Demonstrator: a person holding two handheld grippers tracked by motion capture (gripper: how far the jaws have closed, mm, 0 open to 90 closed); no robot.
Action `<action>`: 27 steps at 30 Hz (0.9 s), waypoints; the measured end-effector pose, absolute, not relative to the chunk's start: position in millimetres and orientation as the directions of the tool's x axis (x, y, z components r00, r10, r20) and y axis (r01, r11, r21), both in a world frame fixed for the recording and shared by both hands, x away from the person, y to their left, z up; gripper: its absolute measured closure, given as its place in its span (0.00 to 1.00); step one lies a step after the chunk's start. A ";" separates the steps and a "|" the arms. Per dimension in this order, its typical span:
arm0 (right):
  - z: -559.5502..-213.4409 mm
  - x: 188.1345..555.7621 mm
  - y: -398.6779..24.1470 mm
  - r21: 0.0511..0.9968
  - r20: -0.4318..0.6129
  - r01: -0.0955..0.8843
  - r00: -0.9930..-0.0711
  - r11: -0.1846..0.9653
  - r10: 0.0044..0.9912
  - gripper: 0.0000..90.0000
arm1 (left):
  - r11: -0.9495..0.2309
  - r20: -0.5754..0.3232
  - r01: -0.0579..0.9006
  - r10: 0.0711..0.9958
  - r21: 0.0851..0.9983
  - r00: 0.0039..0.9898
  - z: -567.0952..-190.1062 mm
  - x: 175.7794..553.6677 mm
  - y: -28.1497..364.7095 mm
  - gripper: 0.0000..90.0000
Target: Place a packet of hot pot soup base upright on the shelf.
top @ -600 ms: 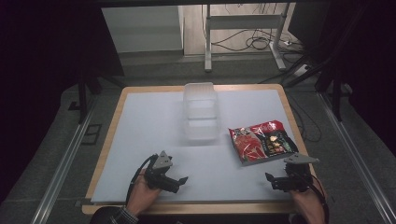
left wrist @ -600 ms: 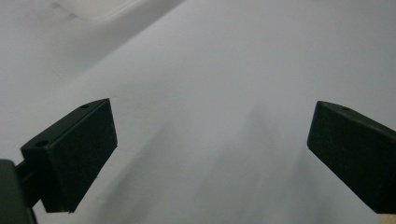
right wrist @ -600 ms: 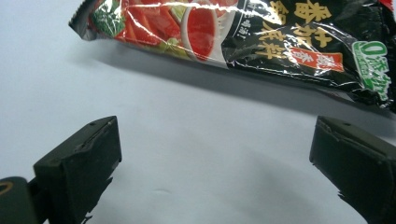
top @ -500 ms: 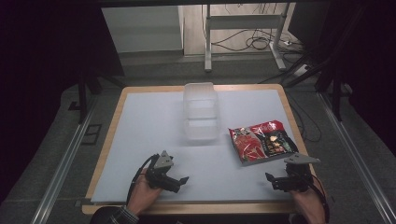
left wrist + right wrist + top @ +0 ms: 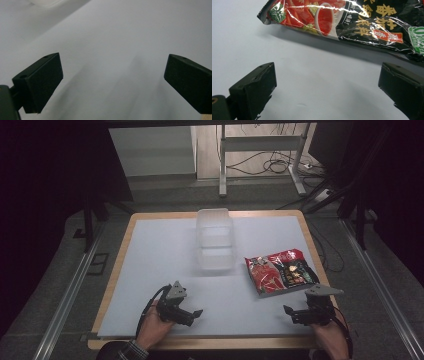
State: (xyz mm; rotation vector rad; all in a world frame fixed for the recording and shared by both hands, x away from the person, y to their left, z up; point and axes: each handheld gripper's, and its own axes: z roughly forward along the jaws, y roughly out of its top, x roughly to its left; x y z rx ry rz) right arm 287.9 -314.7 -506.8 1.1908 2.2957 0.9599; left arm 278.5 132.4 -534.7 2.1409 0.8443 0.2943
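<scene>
Nearest the person, both claws rest low over the white table top (image 5: 150,250) with jaws spread wide and nothing between them. The left gripper (image 5: 196,314) sits at the near left, bare white surface ahead of it. The right gripper (image 5: 288,310) sits at the near right, and the glossy red-and-black crinkled plastic noodle packet (image 5: 281,271) lies flat just beyond its jaws, not touching them; in the right gripper view the packet (image 5: 352,22) spans the far side of the open gap. Farther off, ahead of the left gripper and beside the packet, stands the clear rectangular plastic container (image 5: 215,239).

The risk I see: the packet's slick film could slide away or crumple if a jaw pushes its edge instead of getting beneath it.

Against the earlier frames, nothing has shifted; hands, packet and container keep their places.
</scene>
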 end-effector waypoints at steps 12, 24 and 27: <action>-507.2 288.8 -313.7 0.719 -0.025 0.558 -0.575 0.414 0.818 0.02 | -0.487 -0.030 0.436 0.640 0.757 0.768 -531.5 286.3 127.2 0.08; -506.8 289.0 -314.3 0.724 -0.024 0.556 -0.573 0.409 0.819 0.02 | -0.493 -0.067 0.402 0.566 0.771 0.822 -523.5 298.4 100.2 0.25; -507.0 289.1 -314.1 0.723 -0.025 0.556 -0.573 0.411 0.819 0.02 | -0.496 -0.074 0.390 0.542 0.776 0.837 -520.9 300.1 93.2 0.31</action>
